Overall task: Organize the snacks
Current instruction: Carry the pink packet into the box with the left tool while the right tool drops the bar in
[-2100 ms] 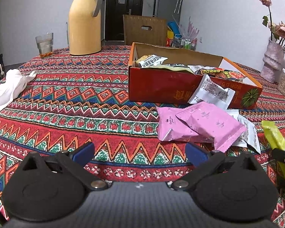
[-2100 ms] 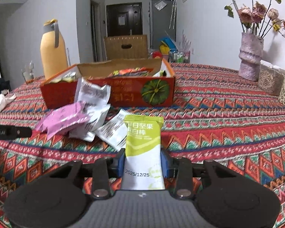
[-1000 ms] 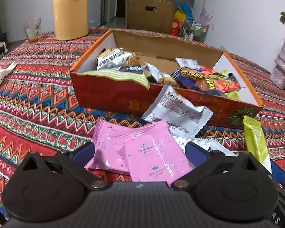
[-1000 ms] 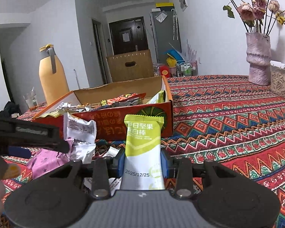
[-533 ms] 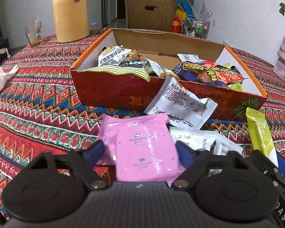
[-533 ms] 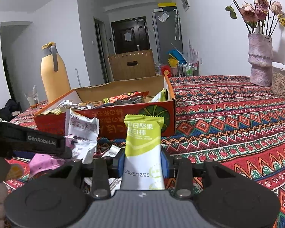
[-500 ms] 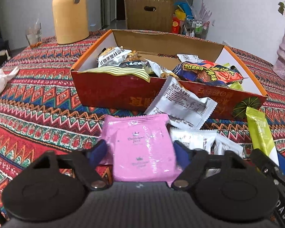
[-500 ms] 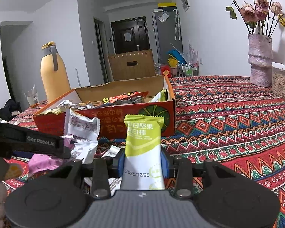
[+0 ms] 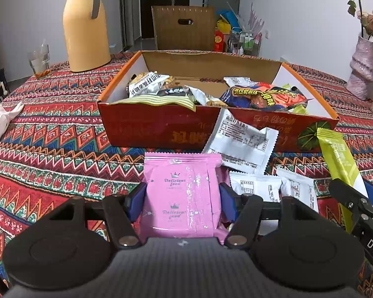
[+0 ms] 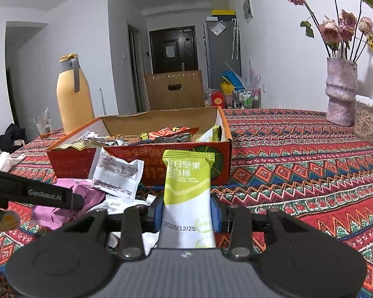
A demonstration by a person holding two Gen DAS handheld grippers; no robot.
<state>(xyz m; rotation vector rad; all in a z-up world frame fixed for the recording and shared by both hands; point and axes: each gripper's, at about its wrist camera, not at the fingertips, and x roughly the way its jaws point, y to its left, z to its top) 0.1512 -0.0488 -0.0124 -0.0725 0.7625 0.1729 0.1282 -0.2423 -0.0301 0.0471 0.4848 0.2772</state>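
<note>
My left gripper [image 9: 182, 198] has its jaws closing on a pink snack packet [image 9: 184, 173], and both blue pads touch the packet's sides. A second pink packet lies under it on the patterned cloth. Several white packets [image 9: 241, 141] lie just beyond, against the red cardboard box [image 9: 149, 126], which holds several snacks. My right gripper [image 10: 187, 213] is shut on an upright green-and-white snack bar [image 10: 186, 173], in front of the box's right end. That bar [image 9: 338, 154] also shows at the right of the left wrist view.
A yellow thermos [image 9: 84, 24] and a glass [image 9: 39, 60] stand at the far left of the table. A white cloth [image 9: 0, 121] lies at the left edge. At the right stand a pink vase [image 10: 340, 92] and a clear container [image 10: 370, 121]. A wooden chair [image 9: 184, 27] is behind the table.
The left gripper came up to the pink packets, then its jaws narrowed from wide open until the pads met the top packet. The right gripper kept its hold on the green bar.
</note>
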